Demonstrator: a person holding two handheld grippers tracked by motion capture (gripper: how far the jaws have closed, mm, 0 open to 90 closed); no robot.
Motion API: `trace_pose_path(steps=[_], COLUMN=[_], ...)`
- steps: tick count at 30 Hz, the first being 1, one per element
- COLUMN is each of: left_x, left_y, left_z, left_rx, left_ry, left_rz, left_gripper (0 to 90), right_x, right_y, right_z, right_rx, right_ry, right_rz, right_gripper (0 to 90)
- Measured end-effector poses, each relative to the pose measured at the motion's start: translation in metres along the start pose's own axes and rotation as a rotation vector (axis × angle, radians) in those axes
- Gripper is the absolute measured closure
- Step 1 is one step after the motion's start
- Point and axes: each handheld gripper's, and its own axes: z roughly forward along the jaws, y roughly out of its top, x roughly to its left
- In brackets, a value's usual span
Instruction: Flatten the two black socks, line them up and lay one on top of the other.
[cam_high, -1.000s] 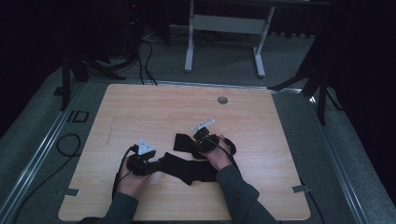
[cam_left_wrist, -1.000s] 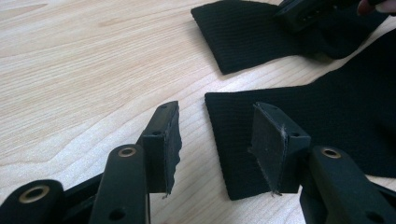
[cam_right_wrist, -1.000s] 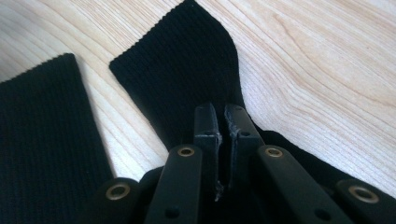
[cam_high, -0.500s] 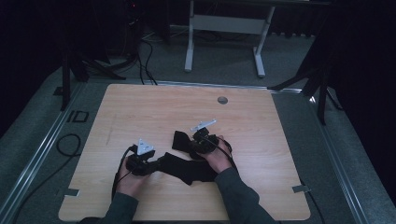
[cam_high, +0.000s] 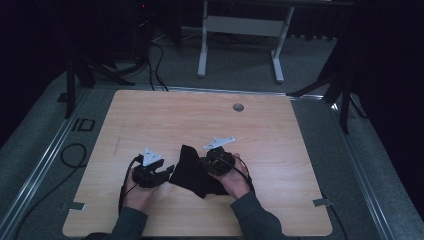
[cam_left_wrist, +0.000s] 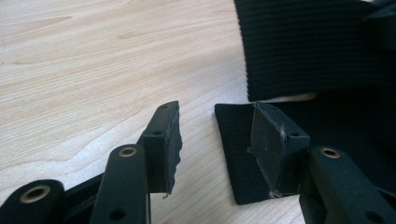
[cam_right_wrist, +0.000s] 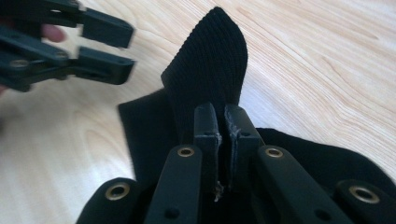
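Black ribbed cloth (cam_high: 192, 170) lies near the tabletop's (cam_high: 280, 130) front edge, soft, light, probably floppy. We pinch its raised fold with the right gripper (cam_right_wrist: 223, 122), jaws clenched; our left gripper (cam_left_wrist: 212, 140) gapes released at a flat corner, our next hold.

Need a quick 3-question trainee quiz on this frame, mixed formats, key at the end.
1. True or false: the right gripper is shut on the black cloth.
2. The left gripper is: A) shut on the cloth, B) open, with a corner of the cloth between its fingers, C) lifted high above the table.
3. Fill in: in the high view, the small round dark thing near the far edge of the table is a ____.

Key: 1 true; 2 B; 3 hole, though it is too small to be sure it is a hole and not a cap.
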Motion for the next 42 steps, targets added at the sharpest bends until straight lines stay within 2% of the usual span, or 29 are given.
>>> trace_pose_path(steps=[3, 6, 8, 12, 19, 22, 36, 42], left_x=[0.000, 0.000, -0.002, -0.003, -0.008, -0.012, -0.018, -0.025], left_y=[0.000, 0.000, 0.000, -0.001, -0.002, -0.004, -0.004, -0.005], left_z=[-0.002, -0.003, -0.002, -0.001, 0.002, 0.006, 0.012, 0.016], left_rx=[-0.012, -0.022, -0.012, -0.006, 0.015, 0.044, 0.073, 0.089], left_ry=[-0.008, -0.018, -0.022, -0.027, -0.031, -0.033, -0.048, -0.063], left_rz=[-0.006, -0.009, -0.001, 0.005, 0.037, 0.058, 0.092, 0.124], left_gripper=[52.8, 52.8, 52.9, 56.1, 66.6, 69.8, 75.9, 77.9], right_x=[0.009, 0.016, 0.024, 0.029, 0.030, 0.031, 0.031, 0.030], right_y=[0.001, 0.000, -0.007, -0.014, -0.020, -0.022, -0.030, -0.032], right_z=[-0.007, -0.005, 0.006, 0.019, 0.028, 0.030, 0.039, 0.042], right_rx=[-0.007, 0.008, 0.041, 0.062, 0.078, 0.084, 0.127, 0.137], right_ry=[0.007, 0.019, 0.031, 0.046, 0.055, 0.058, 0.079, 0.077], right_rz=[-0.014, -0.029, -0.041, -0.035, -0.026, -0.027, -0.046, -0.044], right_gripper=[84.3, 84.1, 83.9, 83.8, 83.4, 83.2, 82.3, 82.3])
